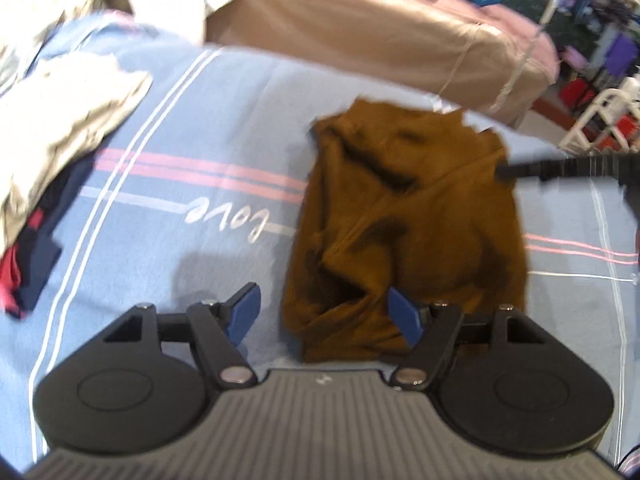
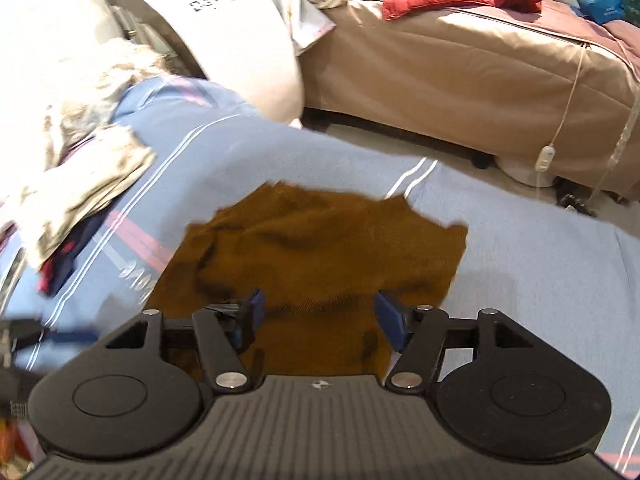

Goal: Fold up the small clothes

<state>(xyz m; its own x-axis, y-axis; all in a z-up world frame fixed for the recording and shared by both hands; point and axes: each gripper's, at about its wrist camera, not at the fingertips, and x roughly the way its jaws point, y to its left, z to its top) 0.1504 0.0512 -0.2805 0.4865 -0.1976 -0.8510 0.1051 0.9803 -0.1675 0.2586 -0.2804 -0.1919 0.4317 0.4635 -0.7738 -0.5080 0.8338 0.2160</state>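
1. While the brown garment (image 1: pixel 404 216) lies rumpled on the blue striped bedsheet (image 1: pixel 168 132), both grippers hover over its near edge
2. Left gripper (image 1: pixel 326 314): fingers spread, nothing pinched; near hem sits between them, toward the right pad
3. Right gripper (image 2: pixel 316 320): fingers spread wide over the cloth, nothing pinched
4. Long axis runs away from the left fingers, near edge to far edge
5. Both seem about equally near; judgement only
6. Count: one brown garment, one heap of other clothes (image 1: pixel 56 128) at left, two grippers
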